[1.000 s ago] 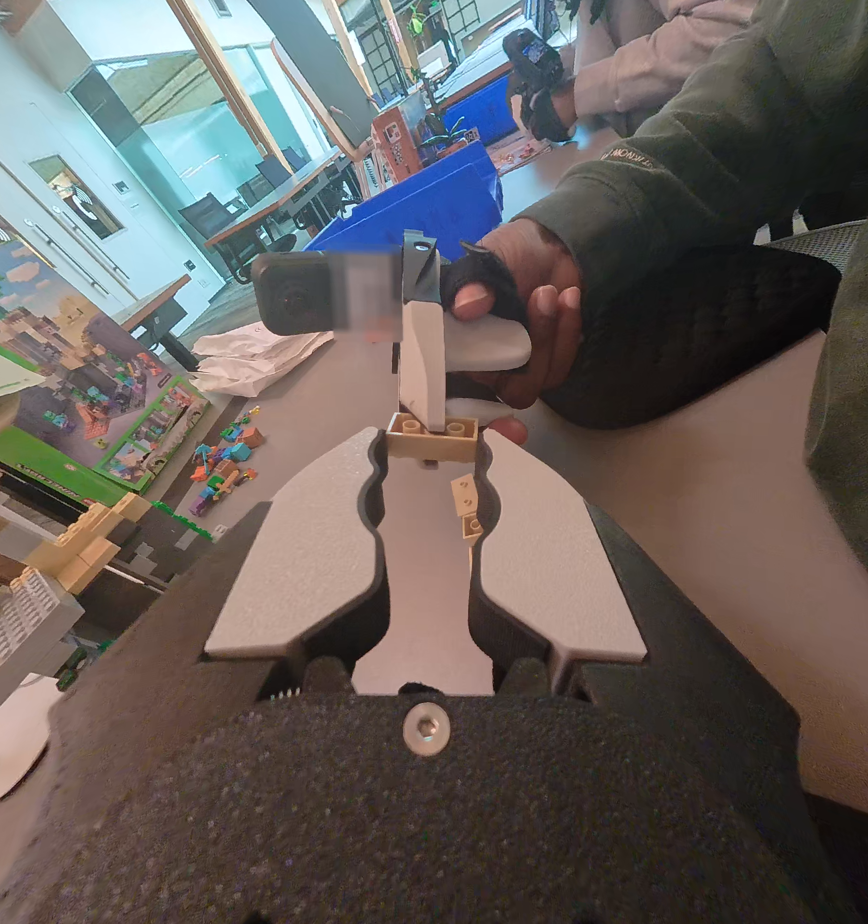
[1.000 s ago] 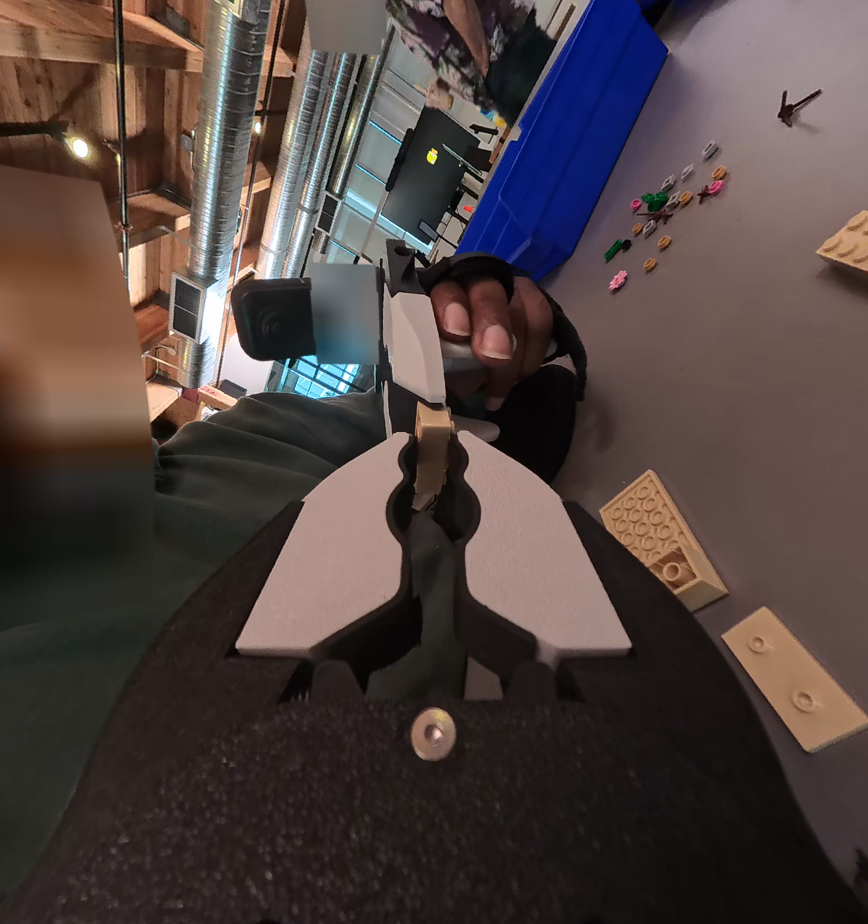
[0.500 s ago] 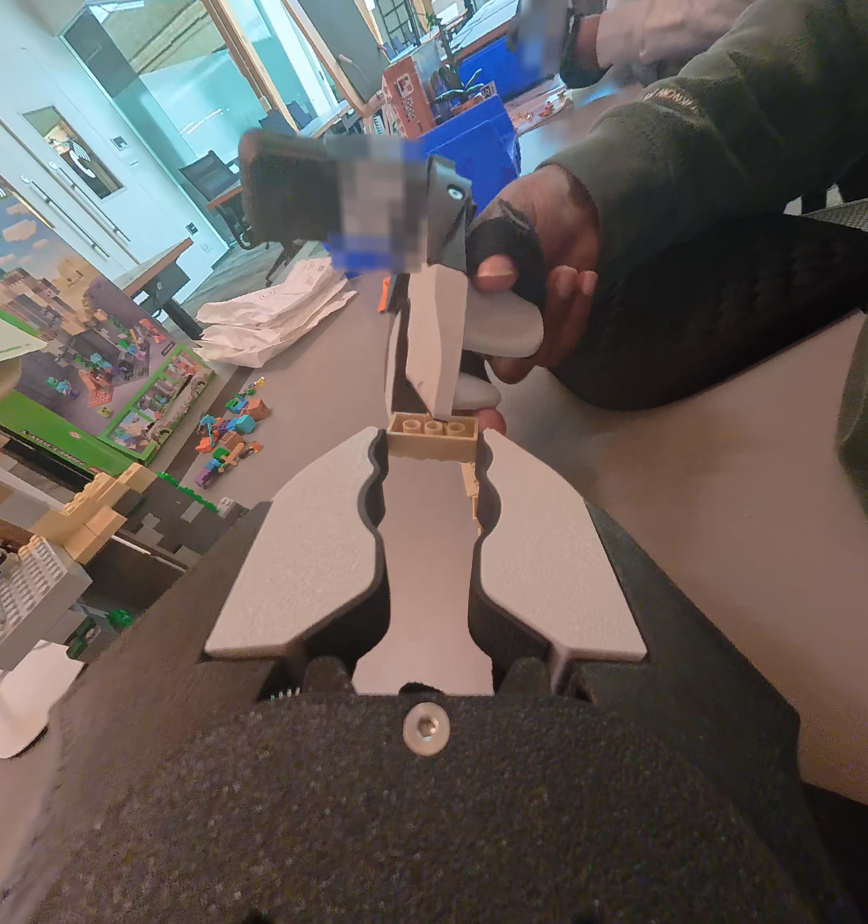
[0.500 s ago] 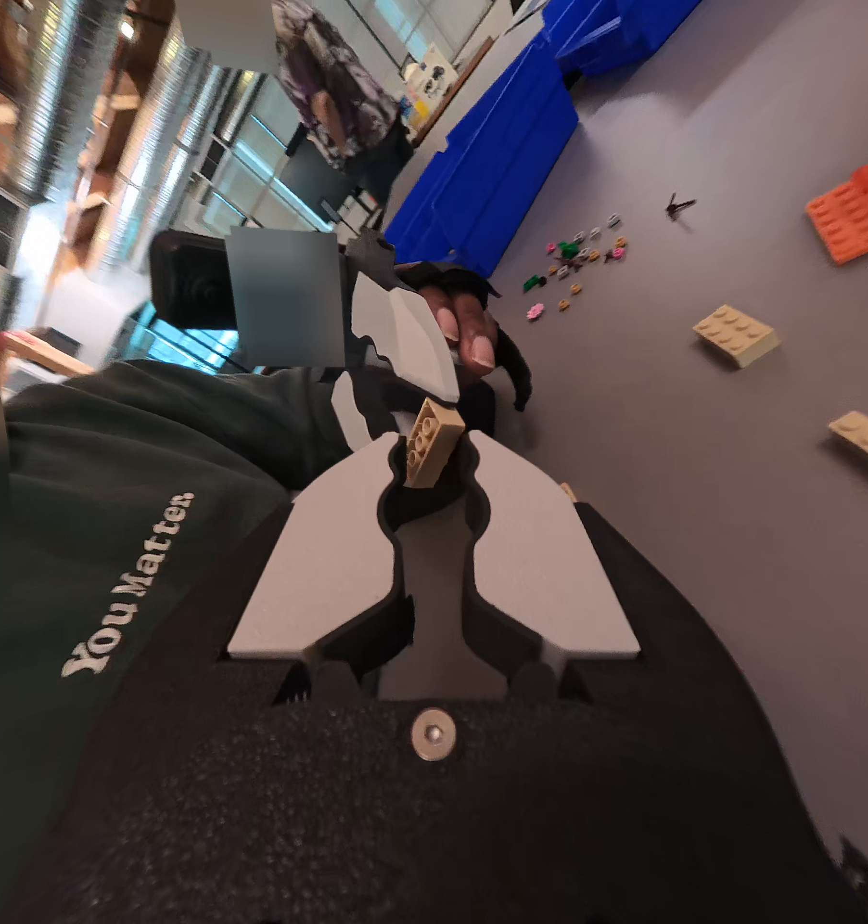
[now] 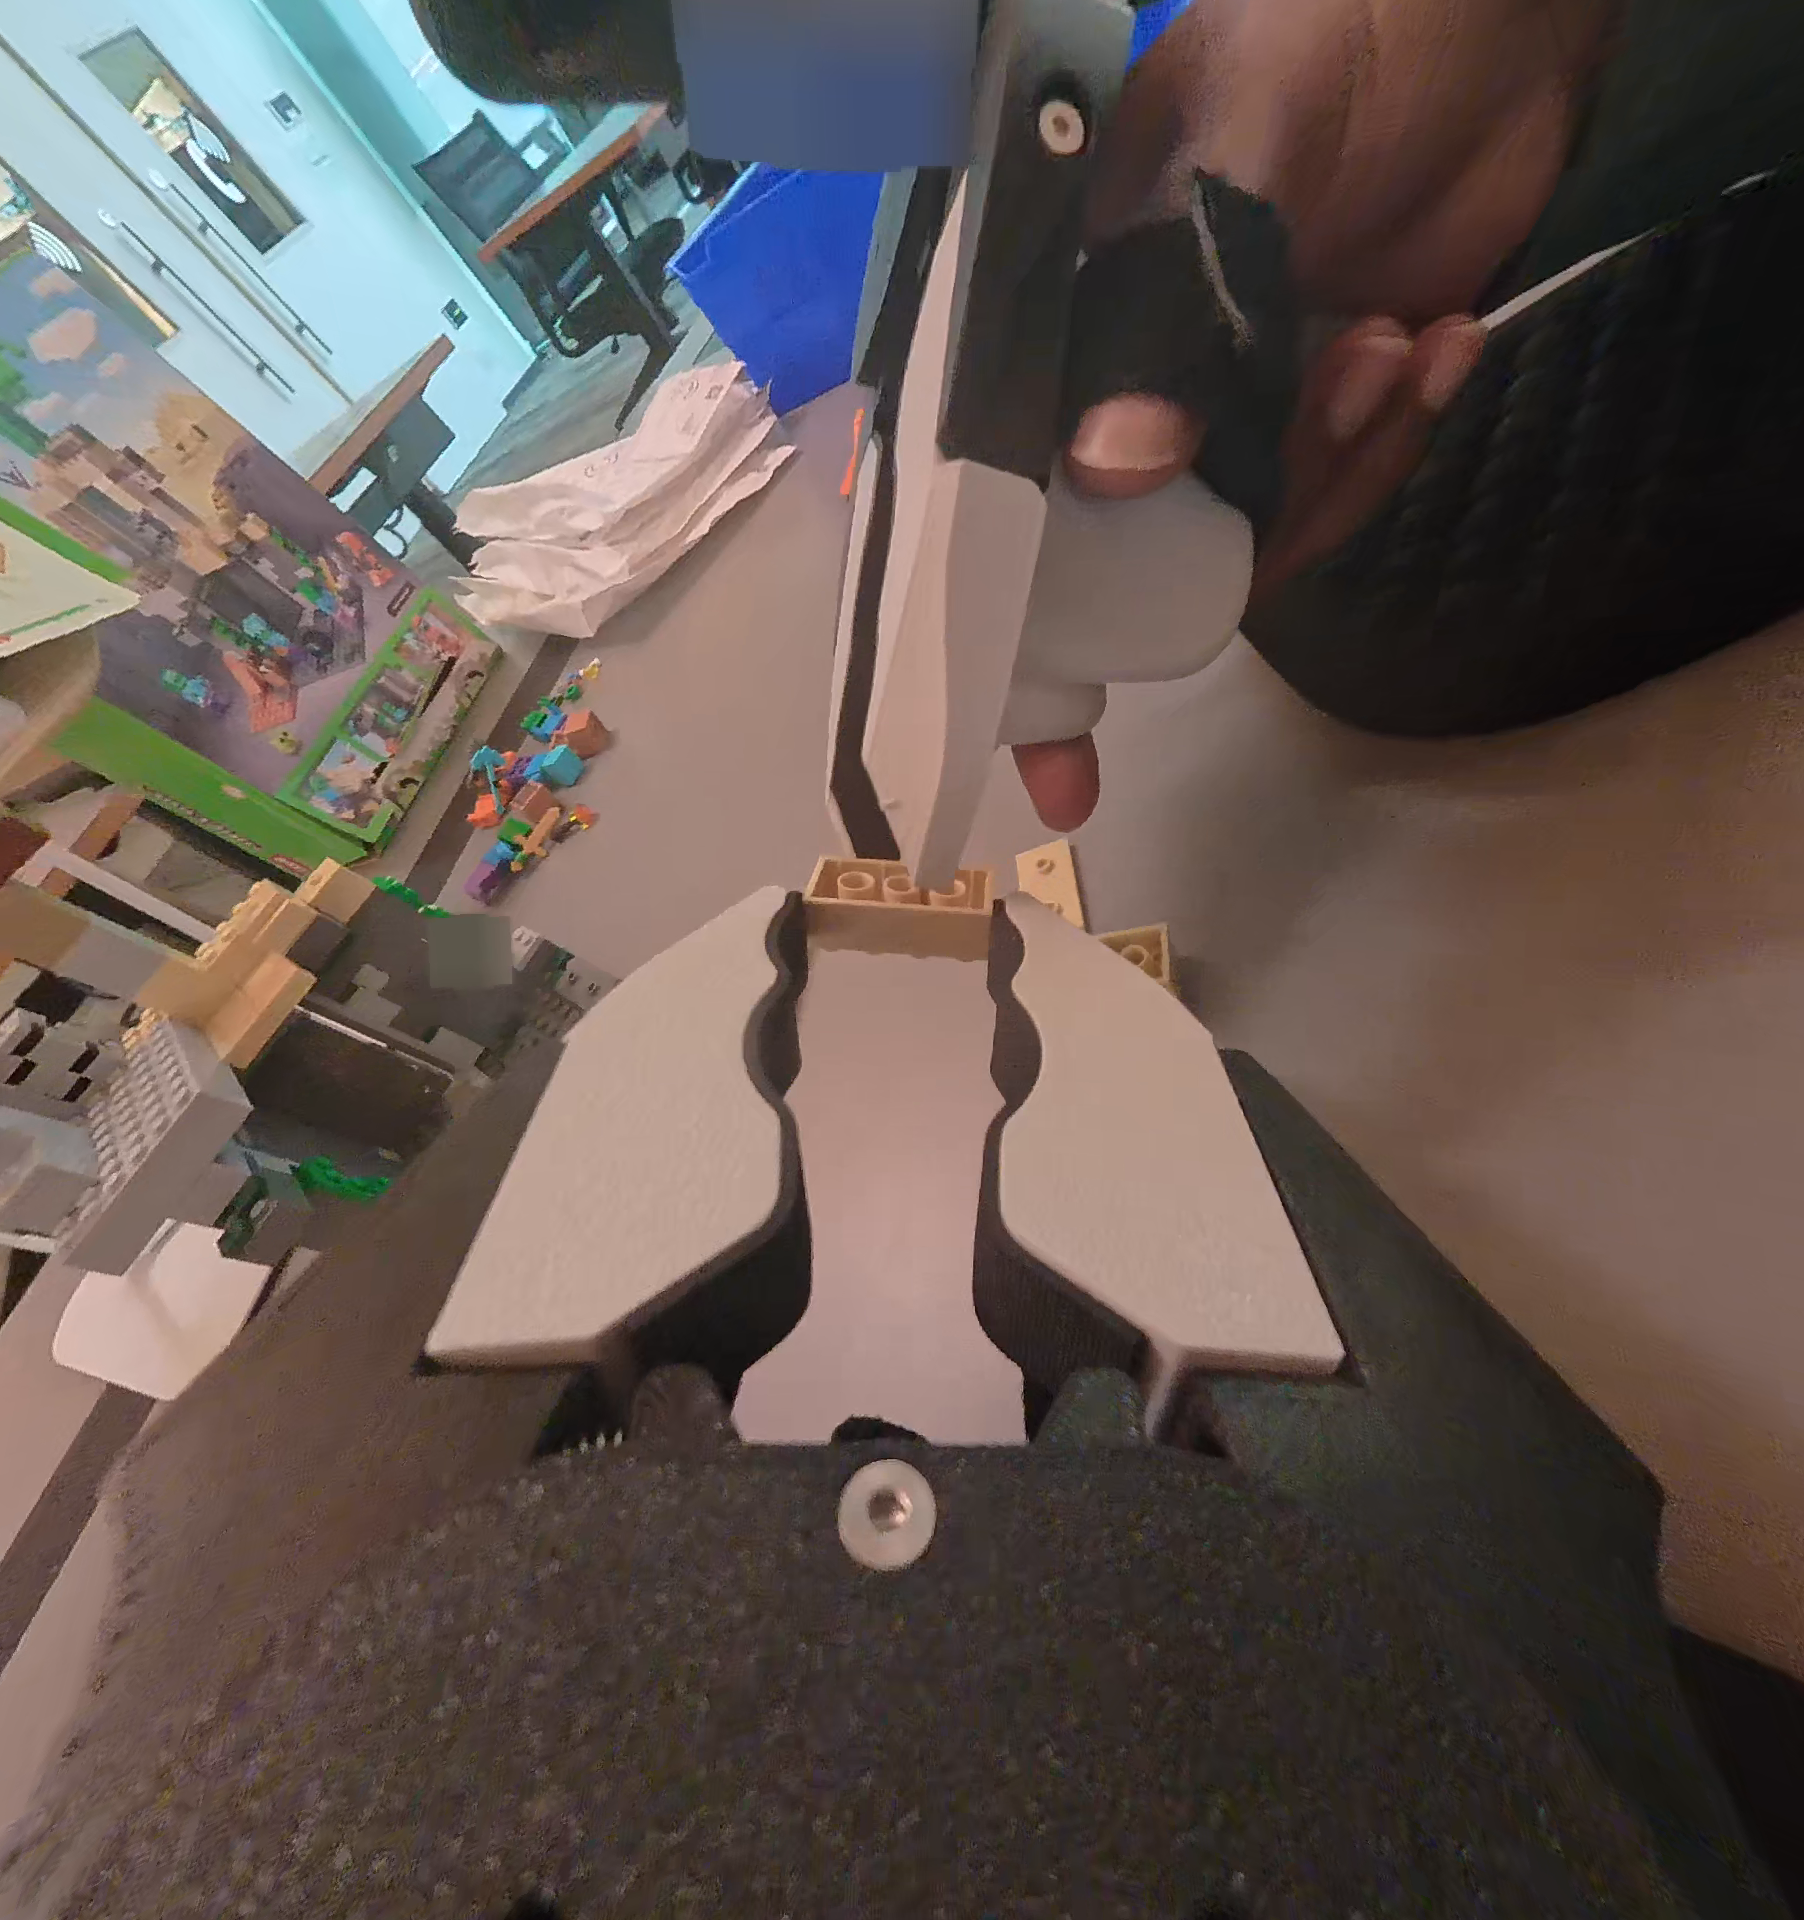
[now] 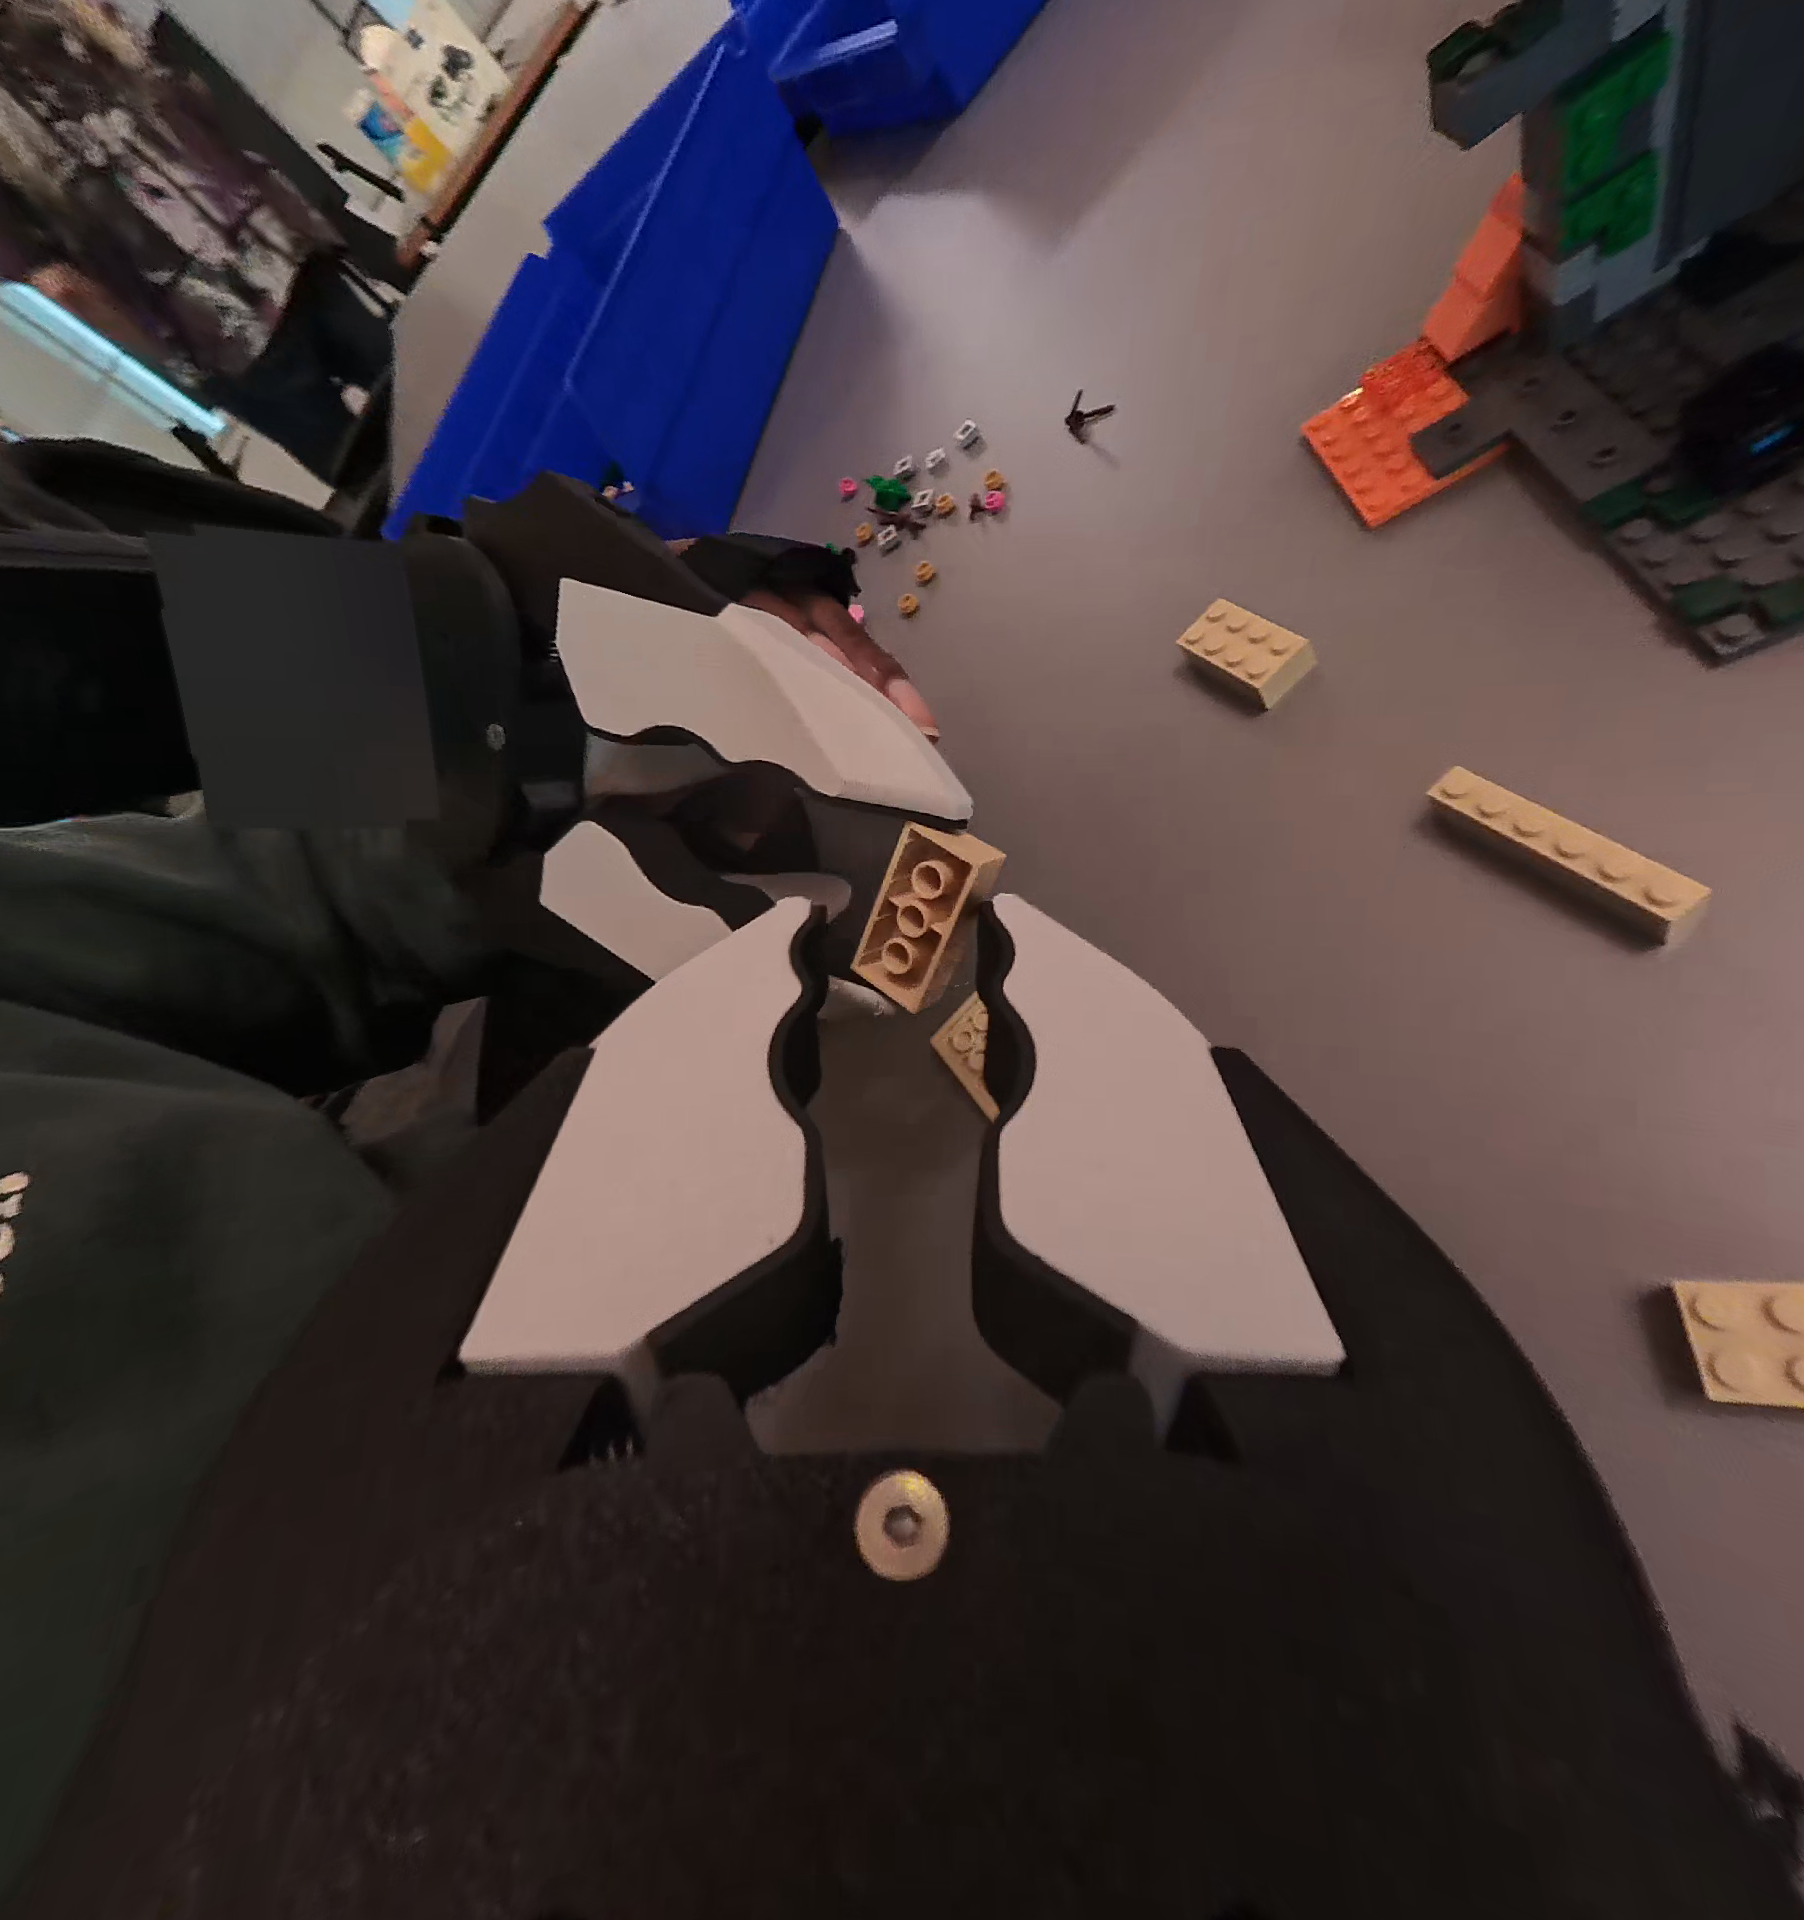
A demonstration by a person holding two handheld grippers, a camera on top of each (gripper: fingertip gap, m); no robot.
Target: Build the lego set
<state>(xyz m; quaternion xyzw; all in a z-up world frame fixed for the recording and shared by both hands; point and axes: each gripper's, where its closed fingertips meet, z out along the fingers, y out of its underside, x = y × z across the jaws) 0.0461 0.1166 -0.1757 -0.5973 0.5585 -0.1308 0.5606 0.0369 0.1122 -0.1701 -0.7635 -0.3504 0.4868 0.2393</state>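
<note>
Left hand-held gripper [image 5: 899, 914]: jaws narrow, clamped on the two ends of a tan brick [image 5: 898, 914], hollow tubed underside facing up, held above the grey tabletop [image 5: 1500, 987].

Right hand-held gripper [image 6: 903, 914]: jaws part-open, gap about as wide as the left one's. In the left wrist view its fingertips [image 5: 939, 842] come down from above and meet the brick's underside near the right-hand tube. In the right wrist view the same brick sits tilted at its tips. Whether the pads actually pinch it, can't tell.

Brick: tan, three tubes in a row underneath. Stud side hidden.

Loose on the tabletop:
- tan 2x4 brick [image 6: 1244, 652]
- long tan brick [image 6: 1568, 855]
- tan square plate [image 6: 1765, 1359]
- scatter of tiny coloured bits [image 6: 924, 509]
- partial grey/green/orange build [image 6: 1646, 343], cut off at the frame edge

Another tan piece [image 6: 965, 1044] is mostly hidden behind the right finger. Left wrist view also shows the set box [image 5: 212, 623] and blue bins [image 5: 784, 270]. Operator's hand [image 5: 1293, 260] is partly out of frame.
</note>
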